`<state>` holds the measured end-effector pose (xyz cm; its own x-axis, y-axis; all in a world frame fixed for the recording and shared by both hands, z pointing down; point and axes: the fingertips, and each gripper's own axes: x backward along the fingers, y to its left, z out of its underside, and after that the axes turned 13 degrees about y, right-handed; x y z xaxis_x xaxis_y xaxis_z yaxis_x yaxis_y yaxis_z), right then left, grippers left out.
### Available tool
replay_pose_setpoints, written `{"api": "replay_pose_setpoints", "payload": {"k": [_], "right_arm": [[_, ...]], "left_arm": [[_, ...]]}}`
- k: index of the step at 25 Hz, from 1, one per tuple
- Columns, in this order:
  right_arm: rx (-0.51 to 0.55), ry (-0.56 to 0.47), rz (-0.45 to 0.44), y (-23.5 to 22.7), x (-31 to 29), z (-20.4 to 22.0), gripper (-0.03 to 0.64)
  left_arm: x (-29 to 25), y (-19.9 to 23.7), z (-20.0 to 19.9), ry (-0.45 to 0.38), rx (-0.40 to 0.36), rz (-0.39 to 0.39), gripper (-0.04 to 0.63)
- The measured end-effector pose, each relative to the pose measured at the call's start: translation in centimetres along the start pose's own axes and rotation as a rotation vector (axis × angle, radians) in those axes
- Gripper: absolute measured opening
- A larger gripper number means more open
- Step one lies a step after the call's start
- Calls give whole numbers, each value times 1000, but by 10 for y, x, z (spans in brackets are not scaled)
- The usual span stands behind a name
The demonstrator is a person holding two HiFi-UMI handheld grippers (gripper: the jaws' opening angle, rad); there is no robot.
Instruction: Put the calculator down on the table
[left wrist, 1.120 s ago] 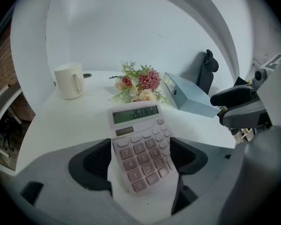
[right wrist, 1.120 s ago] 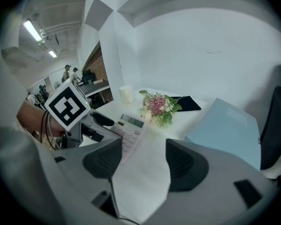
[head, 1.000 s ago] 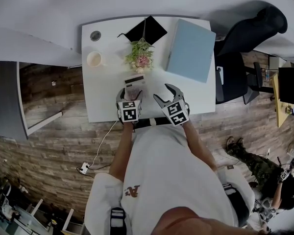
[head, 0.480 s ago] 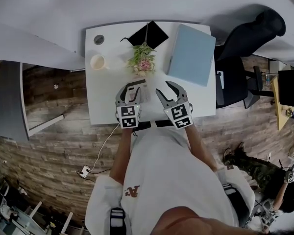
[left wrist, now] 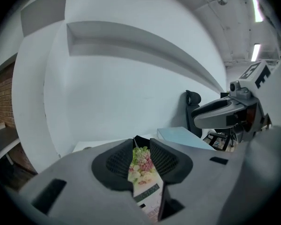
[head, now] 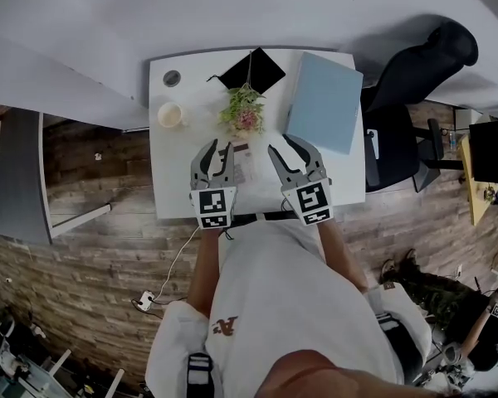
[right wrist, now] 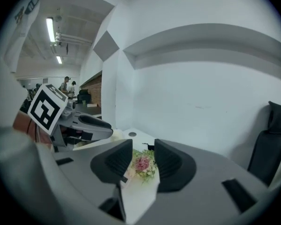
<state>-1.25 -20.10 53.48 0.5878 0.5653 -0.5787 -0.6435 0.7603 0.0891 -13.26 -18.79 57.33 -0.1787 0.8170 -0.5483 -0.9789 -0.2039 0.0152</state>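
Both grippers have come up off the desk in the last second, and their jaws have just been closing as they rose. My left gripper (head: 219, 146) is down to a narrow gap with nothing in it. In the left gripper view I only see the plant (head: 243, 110) and the calculator's display through the slot, well below the pads. My right gripper (head: 285, 145) is a little wider and also holds nothing.

The calculator (head: 244, 164) lies flat on the white table (head: 174, 181), between the two grippers in the head view and just on my side of the plant. It hasn't shifted since a second ago, so I judge the put-down done and the lift a retreat.

Elsewhere on the table are a cup (head: 169, 115) at the left, a black pouch (head: 251, 70) at the back and a pale blue folder (head: 324, 102) at the right. Around it I see a plain white wall (head: 232, 7), a wood floor (head: 91, 247) and a black office chair (head: 415, 73) off to the right.
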Motion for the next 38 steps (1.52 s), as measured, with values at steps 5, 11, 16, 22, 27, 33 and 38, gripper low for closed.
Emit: {"api": "replay_pose_setpoints", "payload": {"k": [5, 11, 16, 22, 27, 33, 38], "right_arm": [[11, -72, 34, -7, 13, -26, 102], [22, -136, 70, -9, 30, -51, 40], [8, -162, 85, -9, 36, -61, 10], [-24, -150, 96, -12, 38, -53, 6], [-17, -174, 105, -10, 42, -58, 6], [-4, -180, 115, -2, 47, -66, 6], [4, -182, 133, 4, 49, -72, 6]], "left_arm": [[18, -5, -39, -89, -76, 7, 70], [42, -12, -72, -169, -159, 13, 9], [52, -15, -84, -206, -187, 37, 9], [56, -17, -82, -214, -199, 51, 9], [59, -14, -83, -221, -199, 59, 8], [66, -9, -87, -236, -213, 57, 8], [71, -5, -90, -251, -228, 62, 8]]}}
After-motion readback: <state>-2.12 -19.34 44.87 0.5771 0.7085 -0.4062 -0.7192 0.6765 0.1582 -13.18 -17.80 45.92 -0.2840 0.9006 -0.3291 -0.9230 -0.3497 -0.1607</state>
